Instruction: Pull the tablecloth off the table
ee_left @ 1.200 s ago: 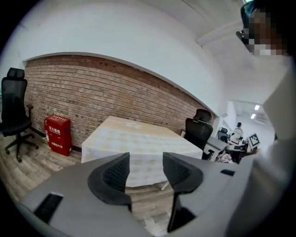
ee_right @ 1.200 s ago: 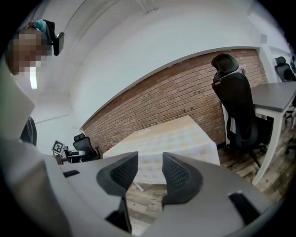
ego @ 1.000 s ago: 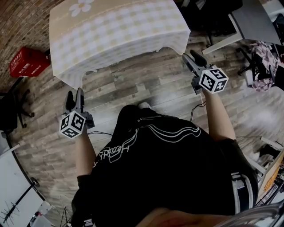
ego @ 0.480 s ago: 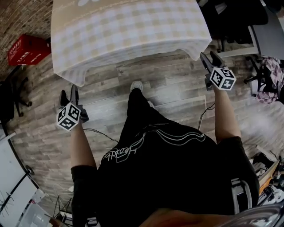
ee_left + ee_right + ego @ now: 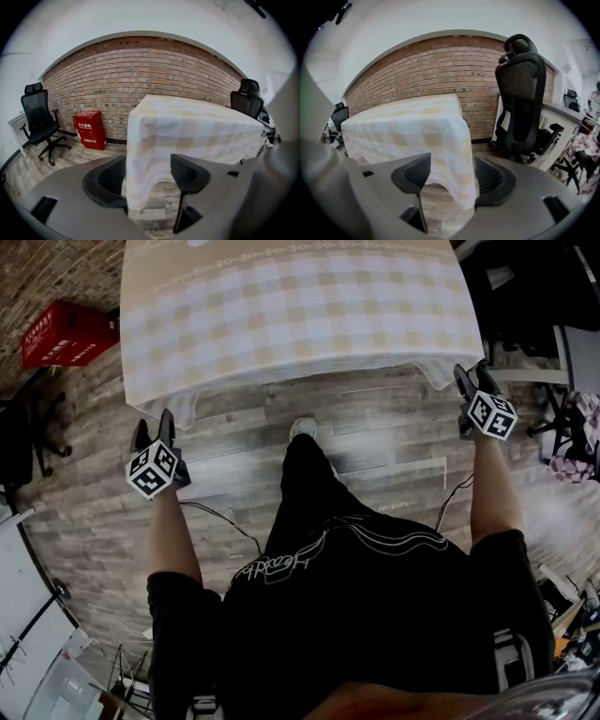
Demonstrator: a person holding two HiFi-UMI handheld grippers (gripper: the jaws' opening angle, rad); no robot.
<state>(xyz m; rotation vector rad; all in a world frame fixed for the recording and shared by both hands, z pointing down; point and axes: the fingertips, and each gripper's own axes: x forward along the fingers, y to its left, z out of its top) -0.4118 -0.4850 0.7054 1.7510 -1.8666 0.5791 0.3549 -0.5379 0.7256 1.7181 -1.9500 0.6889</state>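
Note:
A cream and white checked tablecloth (image 5: 300, 306) covers the table and hangs down its sides. My left gripper (image 5: 155, 426) sits at the near left corner with its jaws wide. In the left gripper view that hanging corner (image 5: 140, 187) lies in the gap of the left gripper (image 5: 145, 178), and the pads do not press it. My right gripper (image 5: 472, 379) is at the near right corner, its jaws opening. In the right gripper view the tablecloth's corner (image 5: 464, 187) hangs inside the right gripper (image 5: 452, 178), against the right pad (image 5: 492, 178), unclamped.
A red box (image 5: 66, 329) stands by the brick wall, left of the table. A black office chair (image 5: 23, 437) is at far left and another (image 5: 522, 93) stands by a white desk (image 5: 562, 112) on the right. Cables trail over the wood floor (image 5: 375, 437).
The person has stepped up to the table. Both grippers have moved forward to the cloth's near corners, and their jaws have spread wider.

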